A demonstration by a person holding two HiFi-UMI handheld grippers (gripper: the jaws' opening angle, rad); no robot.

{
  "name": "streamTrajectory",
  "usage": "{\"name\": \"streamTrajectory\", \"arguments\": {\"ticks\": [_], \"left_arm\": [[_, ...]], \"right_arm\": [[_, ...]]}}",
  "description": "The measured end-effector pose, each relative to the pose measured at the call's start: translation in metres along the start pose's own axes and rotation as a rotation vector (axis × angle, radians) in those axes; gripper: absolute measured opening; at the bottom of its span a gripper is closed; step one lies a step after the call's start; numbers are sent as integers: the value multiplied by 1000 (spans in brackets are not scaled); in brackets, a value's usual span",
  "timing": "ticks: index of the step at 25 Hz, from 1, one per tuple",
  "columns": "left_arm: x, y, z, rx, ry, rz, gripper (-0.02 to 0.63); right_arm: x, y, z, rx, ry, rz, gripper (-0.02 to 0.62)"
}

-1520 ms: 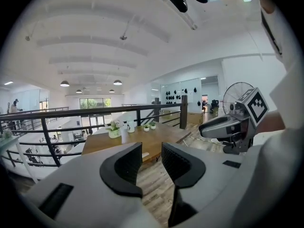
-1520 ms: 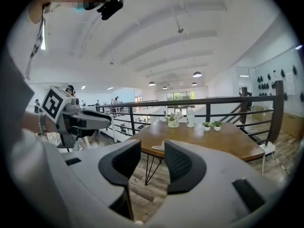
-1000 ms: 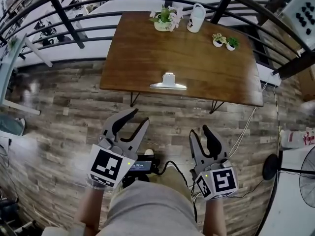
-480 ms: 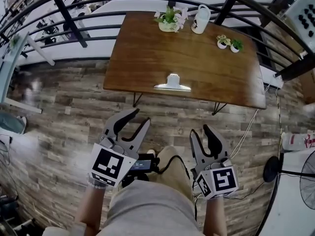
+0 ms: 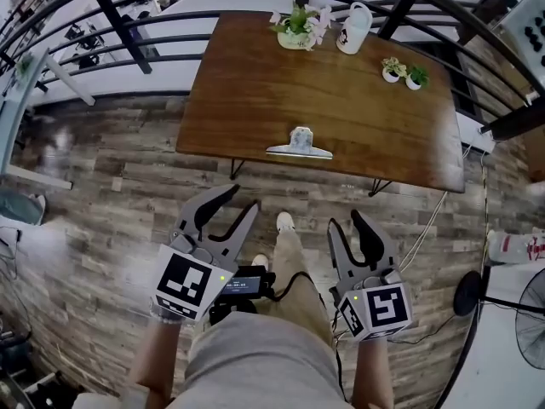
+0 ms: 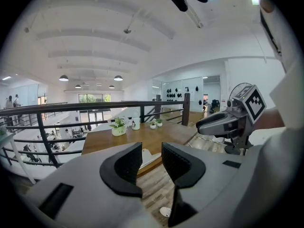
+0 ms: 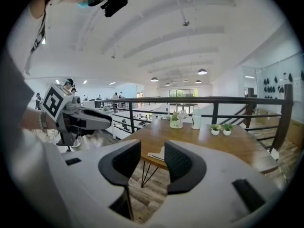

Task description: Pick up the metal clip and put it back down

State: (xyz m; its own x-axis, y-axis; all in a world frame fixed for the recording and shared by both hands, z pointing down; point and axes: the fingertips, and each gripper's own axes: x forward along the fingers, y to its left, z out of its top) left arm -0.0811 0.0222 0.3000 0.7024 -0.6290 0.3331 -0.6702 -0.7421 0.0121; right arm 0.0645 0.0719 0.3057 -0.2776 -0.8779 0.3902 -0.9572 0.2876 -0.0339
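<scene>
The metal clip [image 5: 299, 146] stands on the wooden table [image 5: 255, 92] near its front edge; it also shows far off as the metal clip [image 6: 148, 157] and the metal clip [image 7: 156, 154] in the gap between each gripper's jaws. My left gripper [image 5: 241, 199] hangs over the floor short of the table, open and empty. My right gripper [image 5: 347, 222] is beside it, also short of the table, open with nothing between its fingers. Each gripper sees the other: the right gripper [image 6: 223, 122], the left gripper [image 7: 80, 120].
At the table's far edge stand a flowering pot plant [image 5: 295, 25], a white jug [image 5: 352, 26] and two small pots [image 5: 402, 72]. A black railing [image 5: 128, 28] runs behind the table. A person's leg and shoe [image 5: 285, 222] are between the grippers. A fan [image 5: 528, 305] stands at right.
A leg and shoe have swung forward between the grippers. The table and clip have drifted slightly right in the head view. Both grippers stay open and empty.
</scene>
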Motion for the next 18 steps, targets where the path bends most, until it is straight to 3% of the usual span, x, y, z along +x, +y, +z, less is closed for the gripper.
{"name": "streamTrajectory", "arguments": {"ticks": [18], "left_arm": [[79, 29, -20, -79, 83, 7, 132]], "right_arm": [[82, -51, -24, -31, 123, 115, 166]]}}
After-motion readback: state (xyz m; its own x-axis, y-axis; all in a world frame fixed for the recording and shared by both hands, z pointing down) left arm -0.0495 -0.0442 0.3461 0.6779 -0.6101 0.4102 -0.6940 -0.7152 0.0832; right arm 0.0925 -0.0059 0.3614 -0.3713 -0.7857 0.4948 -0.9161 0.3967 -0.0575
